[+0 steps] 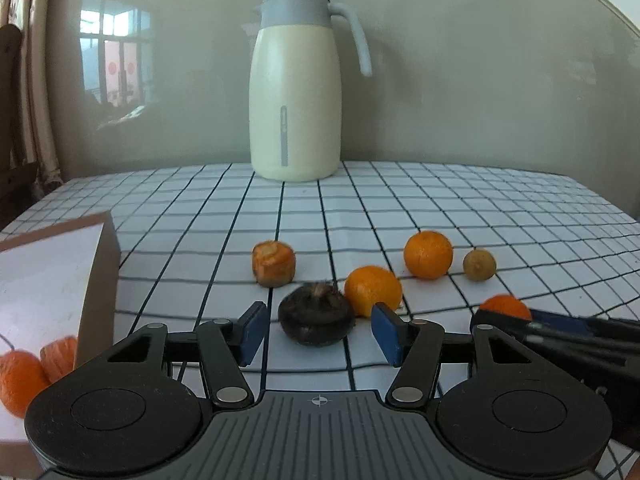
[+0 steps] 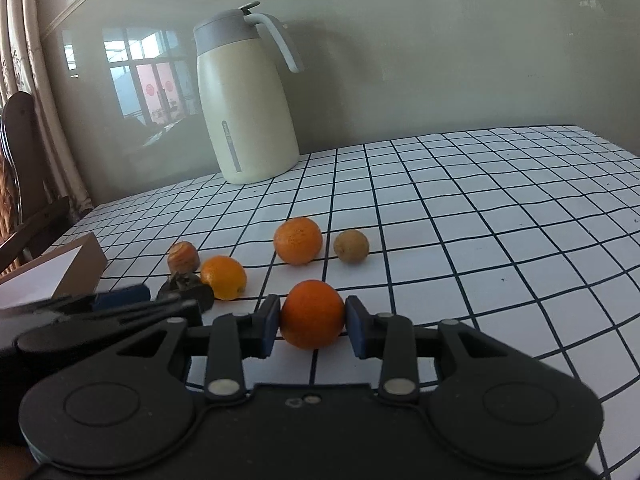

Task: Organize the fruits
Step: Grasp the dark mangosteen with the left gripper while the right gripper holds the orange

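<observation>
Right gripper (image 2: 312, 326) closed on 1 orange (image 2: 311, 314), pads touching both sides at mid-height, probably so the round fruit cannot roll out; whether lifted or resting on the checked tablecloth (image 2: 480, 240) cannot be told

Left gripper (image 1: 316, 330) wide open, fingers (image 1: 252, 332) either side of a dark brown fruit (image 1: 316, 320) without touching, apparently lined up for a grasp across the widest part

Loose on the cloth beyond: 2 more oranges, 1 near (image 1: 373, 290) just right of the dark fruit and 1 farther right (image 1: 428, 254), a small brownish round fruit (image 1: 479, 265) just beside that, and a squat orange-brown piece (image 1: 274, 263) to the far left

Box (image 1: 96, 280) at the near left edge, orange fruit printed or lying on its pale face, hard to say which; likely the collecting place, hence the fruits clustered close to it

Cream jug (image 1: 295, 92) at the far side against the wall, well apart from the fruit
</observation>
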Demonstrator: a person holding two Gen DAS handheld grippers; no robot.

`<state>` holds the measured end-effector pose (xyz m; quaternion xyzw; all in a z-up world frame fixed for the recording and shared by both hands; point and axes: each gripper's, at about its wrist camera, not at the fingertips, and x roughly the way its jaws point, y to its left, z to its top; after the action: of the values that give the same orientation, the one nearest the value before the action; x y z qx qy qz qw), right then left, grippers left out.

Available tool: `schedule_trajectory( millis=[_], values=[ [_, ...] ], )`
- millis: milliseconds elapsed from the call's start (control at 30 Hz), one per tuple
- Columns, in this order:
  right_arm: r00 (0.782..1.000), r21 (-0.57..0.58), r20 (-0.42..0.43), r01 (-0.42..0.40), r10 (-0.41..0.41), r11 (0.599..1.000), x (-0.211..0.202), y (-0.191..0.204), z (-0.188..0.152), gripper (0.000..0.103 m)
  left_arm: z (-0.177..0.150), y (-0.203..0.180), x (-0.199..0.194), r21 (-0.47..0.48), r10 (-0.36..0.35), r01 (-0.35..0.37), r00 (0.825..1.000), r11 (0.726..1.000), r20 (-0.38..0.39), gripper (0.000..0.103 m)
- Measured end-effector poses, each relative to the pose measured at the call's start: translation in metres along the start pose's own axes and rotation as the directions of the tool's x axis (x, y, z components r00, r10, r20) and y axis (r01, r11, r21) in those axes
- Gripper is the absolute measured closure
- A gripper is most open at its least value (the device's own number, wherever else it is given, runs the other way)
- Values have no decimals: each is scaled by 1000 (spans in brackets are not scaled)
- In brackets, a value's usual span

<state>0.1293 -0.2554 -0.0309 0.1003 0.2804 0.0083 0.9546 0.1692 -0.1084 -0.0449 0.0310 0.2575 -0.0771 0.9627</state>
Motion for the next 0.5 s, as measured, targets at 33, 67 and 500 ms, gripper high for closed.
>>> schedule_trajectory(
  millis=[33,67,500],
  values=[
    [1000,0,0,0,0,1000,0,0,0,76,1,0,1,3,2,-2,1000,1000,4,45],
    [1000,-4,1,0,0,1000,0,0,0,76,3,0,3,2,2,-2,1000,1000,5,45],
    [1000,0,-14,-9,9,1000,1,0,1,76,-2,5,2,-15,-25,24,999,1000,-48,60]
  ],
)
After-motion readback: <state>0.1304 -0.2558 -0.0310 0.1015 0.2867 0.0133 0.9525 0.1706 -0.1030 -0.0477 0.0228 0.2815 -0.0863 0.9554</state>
